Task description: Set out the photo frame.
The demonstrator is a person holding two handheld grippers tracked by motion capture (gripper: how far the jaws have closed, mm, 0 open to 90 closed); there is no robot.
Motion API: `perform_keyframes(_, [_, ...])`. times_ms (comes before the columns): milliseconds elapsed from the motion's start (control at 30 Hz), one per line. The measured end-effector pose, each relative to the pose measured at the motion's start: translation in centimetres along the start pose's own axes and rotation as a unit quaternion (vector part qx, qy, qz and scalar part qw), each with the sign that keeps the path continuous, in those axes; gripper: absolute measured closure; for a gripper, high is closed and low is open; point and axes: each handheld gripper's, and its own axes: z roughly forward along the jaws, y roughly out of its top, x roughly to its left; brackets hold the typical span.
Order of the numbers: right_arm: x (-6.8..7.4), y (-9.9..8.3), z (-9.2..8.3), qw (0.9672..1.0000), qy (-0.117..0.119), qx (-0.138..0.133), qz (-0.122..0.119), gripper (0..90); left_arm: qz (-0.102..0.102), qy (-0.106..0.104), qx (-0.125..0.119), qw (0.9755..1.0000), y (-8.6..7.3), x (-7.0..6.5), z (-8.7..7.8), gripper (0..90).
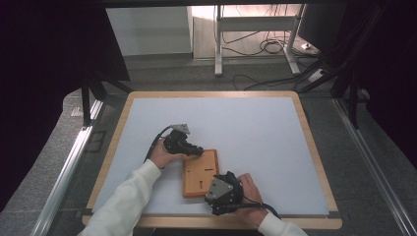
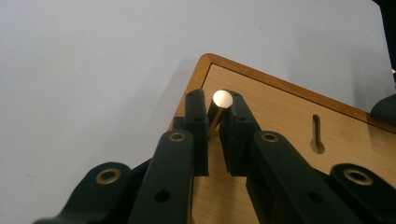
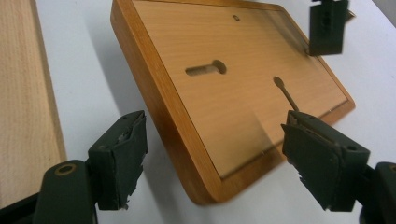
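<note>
Left gripper (image 2: 214, 116) clamped on brass pin (image 2: 219, 105) at far corner of wooden board (image 3: 224, 93). Right gripper (image 3: 212, 154) spread wide, straddling board's near corner, pads clear.

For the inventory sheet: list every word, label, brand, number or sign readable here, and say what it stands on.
None: no text can be read in these pictures.
Wooden board: bare wood with two keyhole slots, no print or label.
White table mat: blank.
Left hand-held gripper and right hand-held gripper: no marking visible.
</note>
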Motion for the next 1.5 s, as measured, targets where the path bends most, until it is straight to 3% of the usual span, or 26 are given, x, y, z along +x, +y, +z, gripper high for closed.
perform_keyframes(500, [1.2,1.0,1.8,0.9977,-0.042,0.018,-0.05,23.9,-0.005,0.0,0.002,1.0,0.0,0.0,0.0,82.6])
perform_keyframes(667, [1.8,1.2,1.7,0.9932,-0.071,0.03,-0.087,27.5,-0.008,0.0,0.001,1.0,0.0,0.0,0.0,82.9])
perform_keyframes(800, [1.7,1.1,1.8,0.9938,-0.074,0.026,-0.079,29.2,-0.008,0.003,0.0,1.0,0.0,0.0,0.0,83.1])
perform_keyframes(867, [1.9,1.2,1.5,0.9918,-0.078,0.027,-0.097,33.7,-0.005,0.008,0.0,1.0,0.0,-0.1,0.0,83.8])
perform_keyframes(1100, [2.0,1.5,1.0,0.9897,-0.089,0.023,-0.109,39.9,-0.009,0.014,-0.003,0.9999,0.0,-0.1,0.0,84.9])
perform_keyframes(1367, [1.8,2.3,-0.1,0.9838,-0.116,0.02,-0.135,50.2,-0.028,0.01,-0.012,0.9995,0.0,0.3,0.0,85.1])
perform_keyframes(1400, [1.8,2.5,-0.4,0.981,-0.125,0.019,-0.147,53.3,-0.029,0.009,-0.012,0.9995,0.0,0.4,0.0,85.0])
perform_keyframes(1433, [1.8,2.5,-0.4,0.981,-0.125,0.019,-0.147,53.3,-0.032,0.008,-0.014,0.9994,0.0,0.5,0.0,85.0])
perform_keyframes(1500, [1.9,2.6,-0.6,0.9778,-0.133,0.021,-0.16,55.6,-0.034,0.01,-0.014,0.9993,0.0,0.4,0.0,84.5])
